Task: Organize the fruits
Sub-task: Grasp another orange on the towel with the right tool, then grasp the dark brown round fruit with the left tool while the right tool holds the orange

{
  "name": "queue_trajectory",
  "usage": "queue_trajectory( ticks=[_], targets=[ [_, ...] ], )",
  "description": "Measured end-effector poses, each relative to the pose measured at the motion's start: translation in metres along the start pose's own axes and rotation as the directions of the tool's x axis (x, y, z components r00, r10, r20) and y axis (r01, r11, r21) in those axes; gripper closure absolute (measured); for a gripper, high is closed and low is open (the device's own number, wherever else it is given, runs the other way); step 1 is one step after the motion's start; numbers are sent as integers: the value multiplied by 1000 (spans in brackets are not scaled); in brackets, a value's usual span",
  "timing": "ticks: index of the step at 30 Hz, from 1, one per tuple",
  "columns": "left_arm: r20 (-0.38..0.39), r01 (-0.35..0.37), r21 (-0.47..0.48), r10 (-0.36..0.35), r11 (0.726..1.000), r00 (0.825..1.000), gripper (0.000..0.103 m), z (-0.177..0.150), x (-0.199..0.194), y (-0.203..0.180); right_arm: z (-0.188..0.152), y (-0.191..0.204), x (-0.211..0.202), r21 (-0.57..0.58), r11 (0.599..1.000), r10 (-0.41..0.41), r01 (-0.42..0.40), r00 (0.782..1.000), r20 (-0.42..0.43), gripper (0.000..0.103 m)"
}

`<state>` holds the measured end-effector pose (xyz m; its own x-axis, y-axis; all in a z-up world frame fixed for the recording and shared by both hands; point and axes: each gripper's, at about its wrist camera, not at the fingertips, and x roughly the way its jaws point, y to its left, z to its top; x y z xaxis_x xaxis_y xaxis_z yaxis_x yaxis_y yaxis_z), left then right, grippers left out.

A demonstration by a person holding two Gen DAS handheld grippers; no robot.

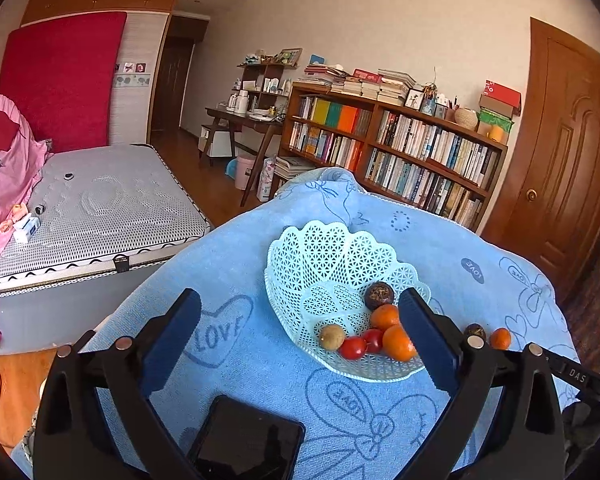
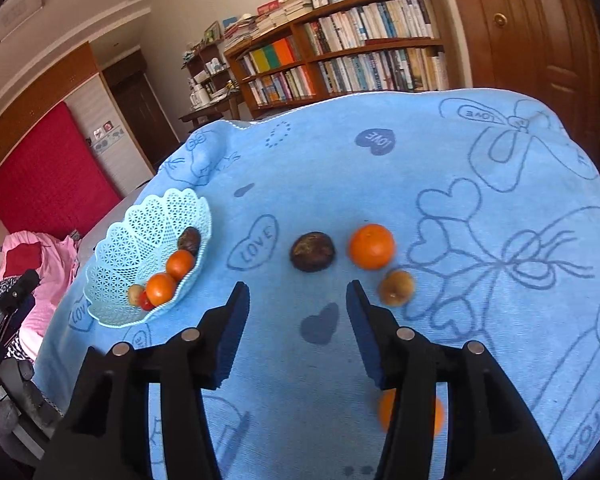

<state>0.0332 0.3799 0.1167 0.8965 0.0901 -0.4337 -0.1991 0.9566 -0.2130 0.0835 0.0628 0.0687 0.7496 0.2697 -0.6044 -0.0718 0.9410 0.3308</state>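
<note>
Dark, wrinkly fruit sits mid-frame on the blue towel surface, just ahead of the right gripper, jaws wide, empty. Looks light, firm; pinch its sides. Left gripper gapes near the basket.

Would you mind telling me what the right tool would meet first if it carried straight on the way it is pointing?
Most likely the dark brown fruit on the blue towel. It lies just ahead of the open right tool, roughly centred between the fingers, though depth is uncertain.
</note>
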Motion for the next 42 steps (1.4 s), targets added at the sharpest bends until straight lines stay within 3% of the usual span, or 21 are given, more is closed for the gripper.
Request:
queue_trajectory(
  ticks=[11, 25, 28, 42],
  targets=[
    [-17, 39, 39, -39, 998, 999, 3, -7, -3, -21, -34, -54, -16, 50, 994, -92, 95, 994, -58, 44],
    [-32, 68, 128, -64, 989, 997, 3, -17, -9, -55, -58, -47, 0, -38, 994, -110, 106, 985, -132, 45],
    [-45, 81, 140, -75, 987, 996, 3, -19, -8, -63, -60, -41, 1, -83, 991, -119, 108, 984, -134, 64],
    [-115, 160, 232, -136, 959, 984, 3, -36, 3, -115, -45, -50, -22, -100, 984, -151, 147, 988, -34, 65]
  ],
)
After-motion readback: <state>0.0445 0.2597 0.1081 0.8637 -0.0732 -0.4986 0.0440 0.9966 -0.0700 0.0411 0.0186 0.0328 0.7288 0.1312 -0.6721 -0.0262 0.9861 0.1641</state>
